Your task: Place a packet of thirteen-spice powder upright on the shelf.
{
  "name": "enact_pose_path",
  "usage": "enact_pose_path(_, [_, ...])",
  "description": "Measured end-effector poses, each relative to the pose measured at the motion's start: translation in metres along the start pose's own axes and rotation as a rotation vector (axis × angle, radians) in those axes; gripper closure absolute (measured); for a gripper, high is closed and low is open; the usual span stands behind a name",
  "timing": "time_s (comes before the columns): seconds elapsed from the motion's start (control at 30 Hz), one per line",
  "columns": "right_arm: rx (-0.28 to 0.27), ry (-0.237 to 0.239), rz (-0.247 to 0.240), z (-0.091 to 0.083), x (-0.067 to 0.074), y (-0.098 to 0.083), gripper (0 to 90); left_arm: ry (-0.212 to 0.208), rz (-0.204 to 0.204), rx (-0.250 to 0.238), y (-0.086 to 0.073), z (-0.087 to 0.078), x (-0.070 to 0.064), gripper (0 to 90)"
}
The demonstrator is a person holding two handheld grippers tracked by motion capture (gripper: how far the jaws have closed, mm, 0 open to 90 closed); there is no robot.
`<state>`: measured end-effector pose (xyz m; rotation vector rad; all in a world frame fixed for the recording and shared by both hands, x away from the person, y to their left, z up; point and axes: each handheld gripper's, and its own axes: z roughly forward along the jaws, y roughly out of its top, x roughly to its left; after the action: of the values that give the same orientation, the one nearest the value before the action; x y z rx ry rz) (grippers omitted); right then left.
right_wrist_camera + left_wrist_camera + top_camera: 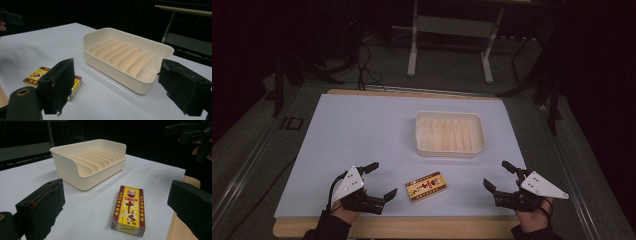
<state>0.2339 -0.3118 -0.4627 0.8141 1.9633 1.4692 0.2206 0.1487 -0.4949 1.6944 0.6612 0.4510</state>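
While both hands idle at the near table edge, nothing is gripped; left gripper at 7 o'clock, jaws spread wide and empty; right gripper at 5 o'clock, jaws likewise apart and empty; between them, at 6 o'clock, the small box lies flat on the white table cover, closer to the left gripper, touching neither; looks like light printed cardboard, stiff enough but crushable, glossy faces probably a bit slippery; best grab is my guess across the two long sides, mid-length, moderate squeeze; long axis runs roughly 8 to 2 o'clock in the high view, slightly tilted off the table edge; printed face up, from the left gripper view one short end faces the jaws; farther out at 1 o'clock, the cream ribbed tray sits empty, well apart from the box.
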Motion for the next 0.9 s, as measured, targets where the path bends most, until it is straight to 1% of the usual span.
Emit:
enact_pose_path(0.07, [0.010,-0.001,-0.002,0.001,0.001,-0.001,13.5,0.001,-0.006,0.001,0.000,0.000,0.000,2.0])
enact_pose_path(0.17, [0.010,0.001,-0.006,0.001,0.002,-0.001,13.5,0.004,0.007,0.019,0.000,0.001,-0.001,2.0])
enact_pose_path(0.2, [0.008,0.002,-0.007,0.001,0.002,0.000,13.5,0.003,0.011,0.018,0.000,0.001,-0.002,2.0])
enact_pose_path(0.23, [0.008,0.000,-0.008,0.001,0.002,0.000,13.5,0.002,0.006,0.020,0.001,0.001,-0.002,2.0])
enact_pose_path(0.37, [0.012,0.002,-0.001,0.001,0.002,-0.001,13.5,0.003,-0.007,0.007,0.002,0.001,-0.003,2.0])
enact_pose_path(0.43, [0.017,0.005,-0.008,0.002,0.003,0.000,13.5,0.010,-0.015,-0.009,0.005,0.000,-0.004,2.0])
enact_pose_path(0.5, [0.013,0.007,-0.011,0.002,0.004,0.000,13.5,0.006,-0.020,-0.018,0.006,-0.001,-0.004,2.0])
enact_pose_path(0.53, [0.013,0.006,-0.013,0.002,0.005,0.000,13.5,0.000,-0.037,-0.028,0.008,-0.002,-0.005,2.0])
enact_pose_path(0.57, [0.014,0.006,-0.015,0.001,0.005,0.001,13.5,0.000,-0.037,-0.028,0.008,-0.002,-0.005,2.0])
enact_pose_path(0.6, [0.013,0.008,-0.015,0.001,0.005,0.001,13.5,-0.013,-0.057,-0.027,0.011,-0.002,-0.005,2.0])
enact_pose_path(0.67, [0.012,0.010,-0.015,0.001,0.005,0.001,13.5,-0.017,-0.081,-0.038,0.014,-0.001,-0.007,2.0])
enact_pose_path(0.7, [0.013,0.010,-0.014,0.002,0.005,0.001,13.5,-0.017,-0.081,-0.038,0.014,-0.001,-0.007,2.0])
enact_pose_path(0.73, [0.014,0.011,-0.011,0.002,0.005,0.001,13.5,-0.032,-0.105,-0.049,0.017,0.000,-0.009,2.0])
enact_pose_path(0.9, [0.010,0.013,-0.009,0.002,0.005,0.001,13.5,-0.032,-0.116,-0.034,0.027,0.005,-0.013,2.0])
